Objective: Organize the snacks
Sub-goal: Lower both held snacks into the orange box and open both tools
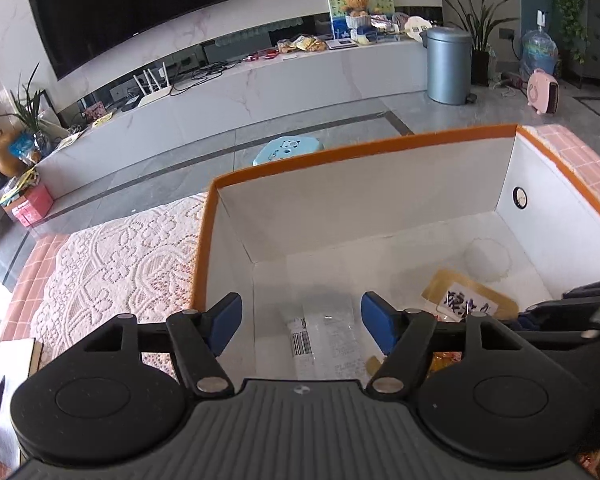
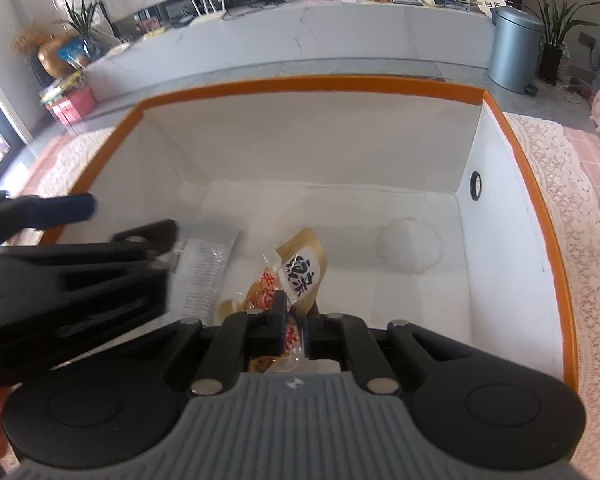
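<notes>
Lower centre of frame, the right gripper (image 2: 296, 330) pinches 2 light, crinkly snack packets (image 2: 296, 276) by their edges inside the box (image 2: 320, 82); the left gripper (image 1: 302, 322) hangs open, empty.

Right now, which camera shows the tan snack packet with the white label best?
The right wrist view: the tan packet stands clear in the box, label readable, above the right gripper. The left wrist view shows only part of it, cut off by gripper parts.

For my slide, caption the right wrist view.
Right tool shut on a snack pack over the white box.
</notes>
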